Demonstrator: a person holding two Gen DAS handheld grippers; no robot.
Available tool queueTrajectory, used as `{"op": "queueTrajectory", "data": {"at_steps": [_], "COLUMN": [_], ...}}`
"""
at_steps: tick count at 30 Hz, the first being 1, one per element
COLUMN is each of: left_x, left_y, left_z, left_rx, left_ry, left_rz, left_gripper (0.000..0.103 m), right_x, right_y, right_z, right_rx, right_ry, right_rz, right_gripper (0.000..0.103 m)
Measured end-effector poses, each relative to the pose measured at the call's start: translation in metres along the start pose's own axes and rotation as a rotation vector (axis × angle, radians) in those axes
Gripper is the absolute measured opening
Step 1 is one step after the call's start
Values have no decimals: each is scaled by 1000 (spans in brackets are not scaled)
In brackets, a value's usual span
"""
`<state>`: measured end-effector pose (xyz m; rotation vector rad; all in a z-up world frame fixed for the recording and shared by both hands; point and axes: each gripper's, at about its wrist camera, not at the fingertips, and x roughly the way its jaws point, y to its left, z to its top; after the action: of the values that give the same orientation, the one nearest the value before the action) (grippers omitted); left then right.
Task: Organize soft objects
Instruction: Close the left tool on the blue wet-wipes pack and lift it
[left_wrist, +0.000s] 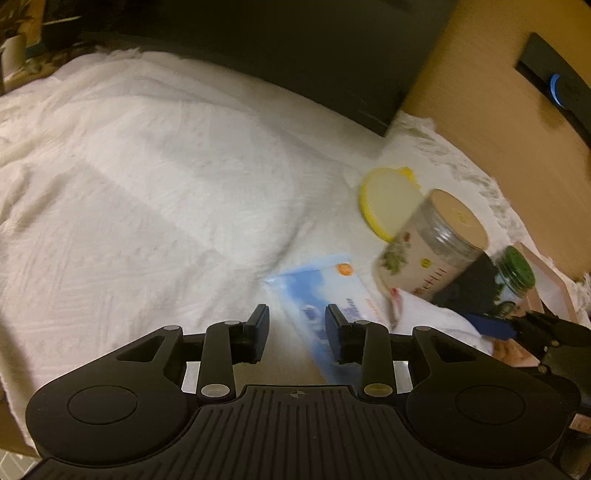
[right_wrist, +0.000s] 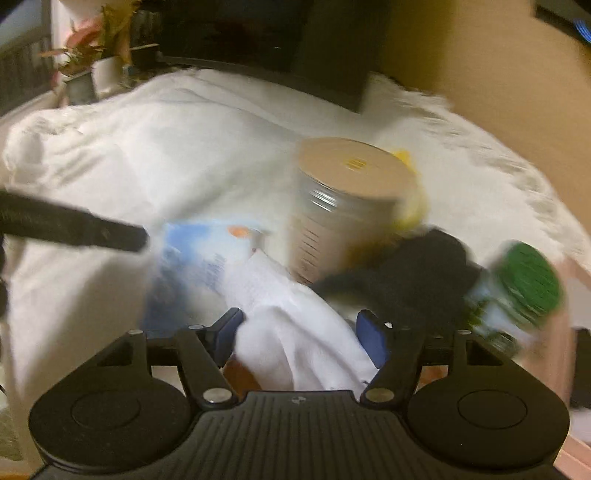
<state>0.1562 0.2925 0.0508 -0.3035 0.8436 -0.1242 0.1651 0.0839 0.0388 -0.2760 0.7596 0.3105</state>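
Cloth, white and crumpled (right_wrist: 295, 347), fills your right gripper (right_wrist: 301, 338); blur hides whether the blue pads (right_wrist: 371, 338) press it. Your left gripper (left_wrist: 296, 334) is parted, grasping nothing. Beyond, the tan-lidded jar (right_wrist: 332, 206) hides the yellow lid (left_wrist: 384, 199).

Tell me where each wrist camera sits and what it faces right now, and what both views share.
Left wrist: on the left gripper, looking down across the white cloth; jaws apart, nothing held; the right gripper shows at right.
Right wrist: on the right gripper, facing the white garment between its blue pads; blur hides contact.
Shared: tan-lidded jar, green-lidded jar, blue packet, black cloth.
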Motion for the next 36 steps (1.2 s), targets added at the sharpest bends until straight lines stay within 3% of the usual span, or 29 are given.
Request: {"op": "queueTrajectory", "data": {"at_steps": [2,6,11,16,22,24,27,30,33,36], "left_x": [1,11,28,47,43,38,29,14,-6,-12], "left_y": [-15,-54,-104,-136,-132,-125,-111,-95,-70,-47], "left_z": [-2,-8,-19,-33,-45,-46,-43,-41,-35,-25], "left_rx": [40,154,306,507,618,612,575,511,367,201], "left_ry": [4,21,37,47,15,15,14,-10,-80,-91], "left_rz": [-15,-31,-37,48,95,104,103,129,149,183], "left_gripper": [36,36,36,36,32,30,19,23,25,26], "right_x": [-9,-27,-39,-43,-40,-38,-35,-35,-36,-36], "right_y": [-11,-27,-29,-33,-39,-41,-46,-44,-43,-44], "right_z": [-13,-36,-65,-83,-97,-98,-101,-103,-105,-105], "right_rx": [16,73,64,95,155,173,202,203,206,206], "right_ry": [-1,-8,-24,-43,-50,-47,-59,-66,-71,-72], "right_rz": [-37,-14,-31,-21,17,22,47,45,45,46], "right_gripper": [68,69,84,95,101,103,103,103,103,103]}}
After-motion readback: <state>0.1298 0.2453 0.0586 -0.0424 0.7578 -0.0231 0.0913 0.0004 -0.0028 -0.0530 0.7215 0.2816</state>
